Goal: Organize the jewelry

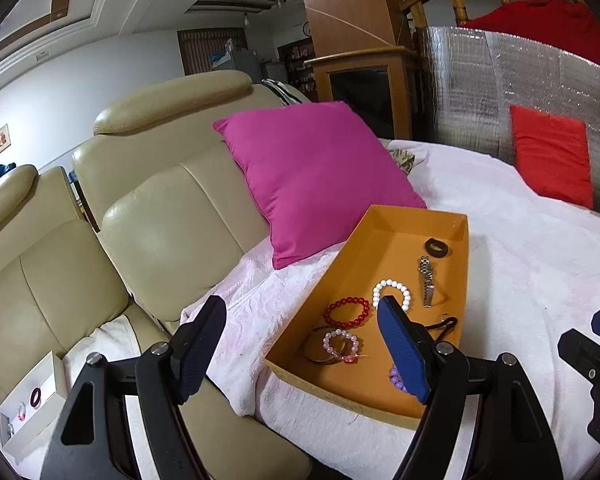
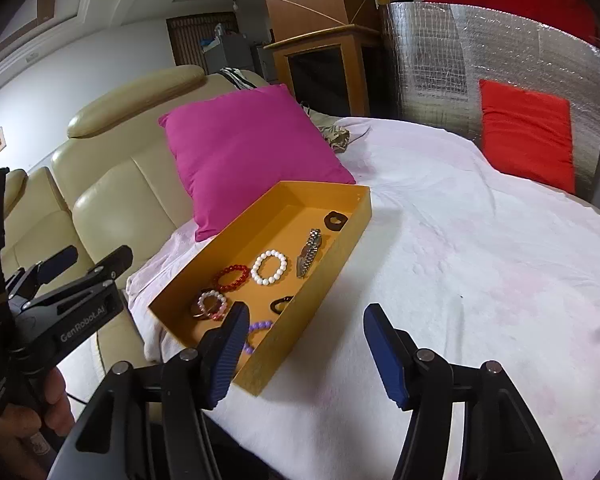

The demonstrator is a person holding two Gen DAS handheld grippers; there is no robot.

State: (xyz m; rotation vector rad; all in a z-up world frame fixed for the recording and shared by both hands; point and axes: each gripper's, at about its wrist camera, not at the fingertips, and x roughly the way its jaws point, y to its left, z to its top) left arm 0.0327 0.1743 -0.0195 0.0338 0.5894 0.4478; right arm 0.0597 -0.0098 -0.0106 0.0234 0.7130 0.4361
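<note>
At about eight o'clock in the left wrist view a small white box [image 1: 28,408] is seen on the sofa seat [image 1: 60,280], with what look like two or three small pieces in it. The left tongs [image 1: 304,352] are held wide with nothing between them, near the close end of the orange tray [image 1: 352,248]. The tray lies on the white cover [image 2: 460,240] at the middle, and eight pieces can be counted in it: a red bead bracelet [image 2: 231,277], a white bead bracelet [image 2: 269,267], a pink bead bracelet [image 2: 211,305] lying over a bangle, a purple bead bracelet [image 2: 256,334], one watch [image 2: 309,253] and two dark rings. At five o'clock the right tongs [image 2: 306,354] are likewise wide and empty. A piece seems just placed; next, another must be fetched, probably from the box.
</note>
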